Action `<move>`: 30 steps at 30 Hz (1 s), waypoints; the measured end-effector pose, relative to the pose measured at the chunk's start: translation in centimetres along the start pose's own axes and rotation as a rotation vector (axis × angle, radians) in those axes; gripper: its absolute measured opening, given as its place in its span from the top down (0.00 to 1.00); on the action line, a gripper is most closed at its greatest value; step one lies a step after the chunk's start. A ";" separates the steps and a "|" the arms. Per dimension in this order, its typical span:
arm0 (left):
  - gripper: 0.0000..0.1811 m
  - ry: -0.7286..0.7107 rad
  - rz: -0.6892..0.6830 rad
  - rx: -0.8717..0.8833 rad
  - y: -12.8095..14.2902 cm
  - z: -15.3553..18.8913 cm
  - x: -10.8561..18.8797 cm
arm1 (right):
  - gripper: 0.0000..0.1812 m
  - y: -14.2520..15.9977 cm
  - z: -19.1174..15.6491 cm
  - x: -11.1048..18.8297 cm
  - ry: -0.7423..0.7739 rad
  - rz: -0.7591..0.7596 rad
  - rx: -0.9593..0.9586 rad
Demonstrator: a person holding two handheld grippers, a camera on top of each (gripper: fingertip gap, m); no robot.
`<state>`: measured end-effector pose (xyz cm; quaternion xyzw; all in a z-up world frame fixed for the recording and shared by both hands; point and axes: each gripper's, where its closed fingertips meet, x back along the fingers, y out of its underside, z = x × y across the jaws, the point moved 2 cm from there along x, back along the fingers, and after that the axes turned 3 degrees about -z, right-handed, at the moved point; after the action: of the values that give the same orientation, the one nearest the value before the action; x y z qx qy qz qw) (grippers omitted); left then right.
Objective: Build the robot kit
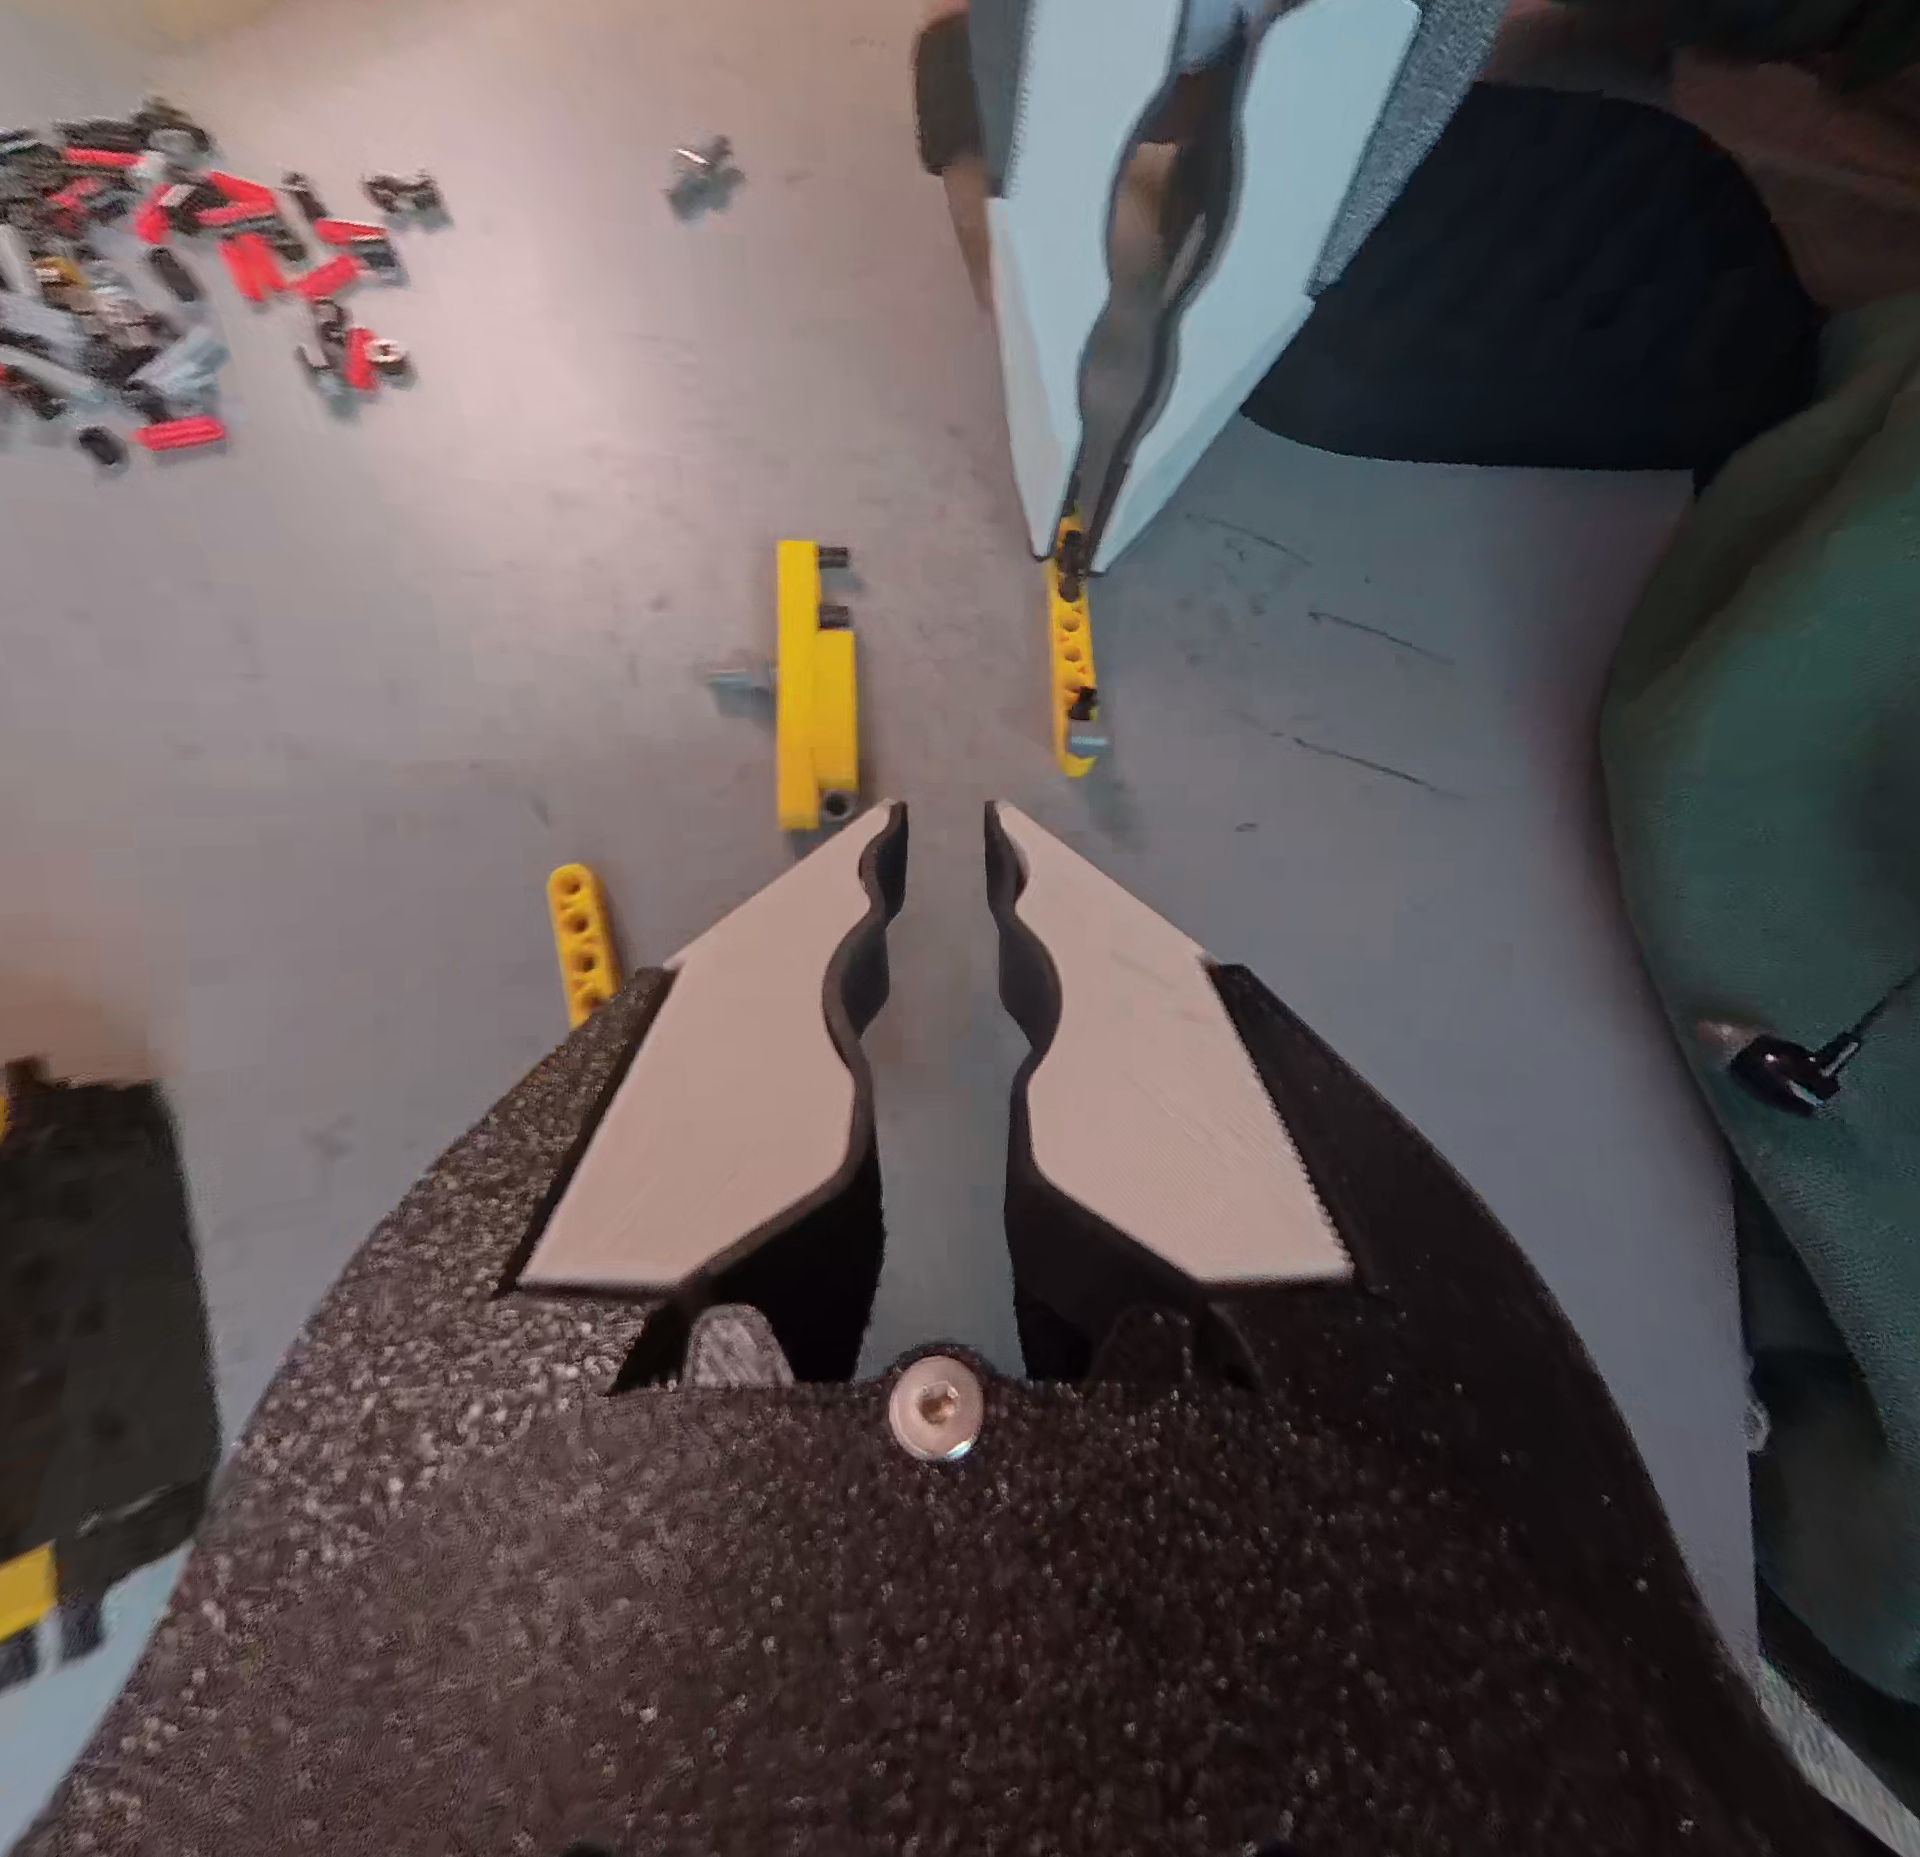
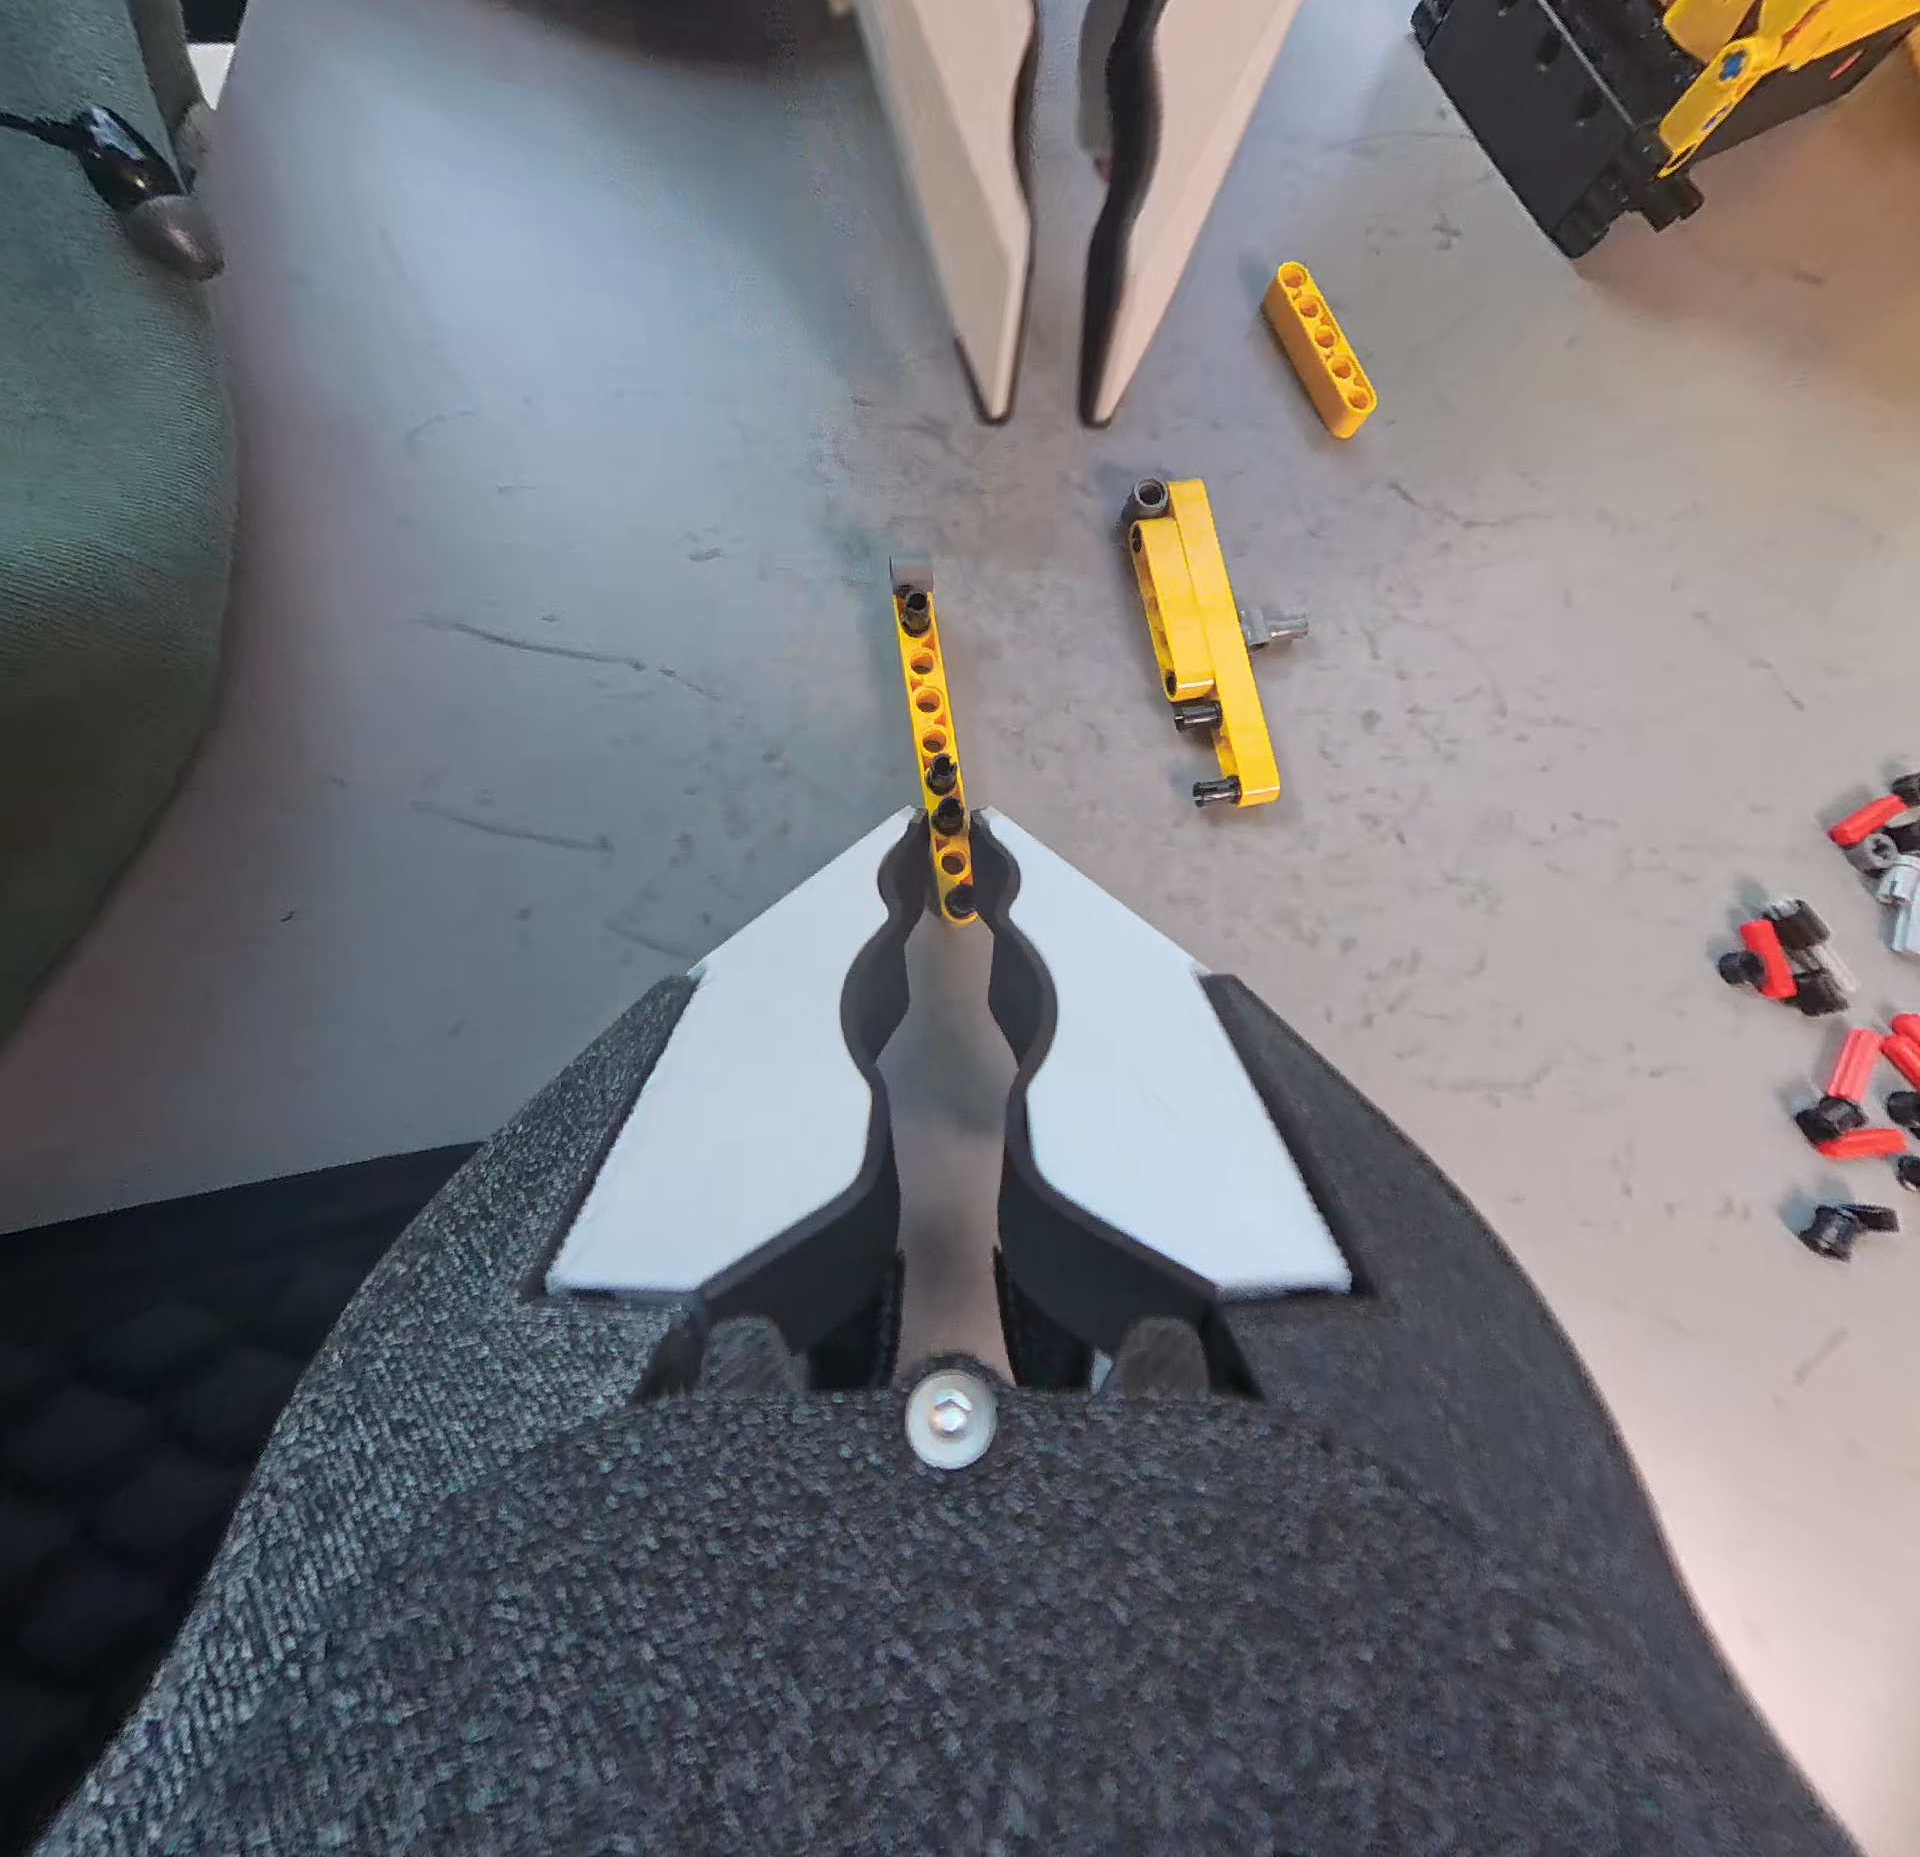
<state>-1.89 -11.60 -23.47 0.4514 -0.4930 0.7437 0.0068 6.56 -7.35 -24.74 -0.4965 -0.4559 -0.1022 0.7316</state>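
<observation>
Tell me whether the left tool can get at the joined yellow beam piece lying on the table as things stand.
Probably yes. The left tool is open and empty, and the joined yellow beam piece lies just ahead of its left fingertip with bare table around it. The right tool, holding its own beam, stands off to the side.

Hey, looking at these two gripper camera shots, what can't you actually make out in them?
- Left wrist view: the pile of red, black and grey small parts is motion-blurred; single pieces are unclear.
- Right wrist view: the black and yellow built block is cut off by the top edge.
- Right wrist view: the right gripper fingers hide the lower end of the yellow beam.
</observation>
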 end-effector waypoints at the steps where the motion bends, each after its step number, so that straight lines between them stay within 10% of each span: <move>1: 0.92 -0.045 0.024 0.029 0.0 -1.1 0.8 | 0.96 -0.1 0.1 -0.1 0.000 0.004 0.004; 6: 0.88 -0.281 0.031 0.132 1.9 -5.8 3.5 | 0.94 0.0 0.4 -0.5 0.000 0.019 0.025; 15: 0.96 -0.294 -0.087 0.096 3.1 -6.2 1.9 | 0.96 0.0 0.6 -0.3 -0.008 0.079 0.000; 21: 0.96 -0.120 0.149 -0.016 -1.2 -1.8 2.9 | 0.96 0.0 0.2 -0.2 -0.019 0.053 0.006; 30: 0.96 -0.019 0.037 -0.107 -2.3 1.9 -1.9 | 0.88 -2.5 0.6 2.3 -0.015 0.219 -0.013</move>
<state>1.55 -11.04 -22.91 0.4481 -0.5404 0.7120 0.0123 5.98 -7.42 -21.33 -0.5488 -0.4037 -0.0211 0.7317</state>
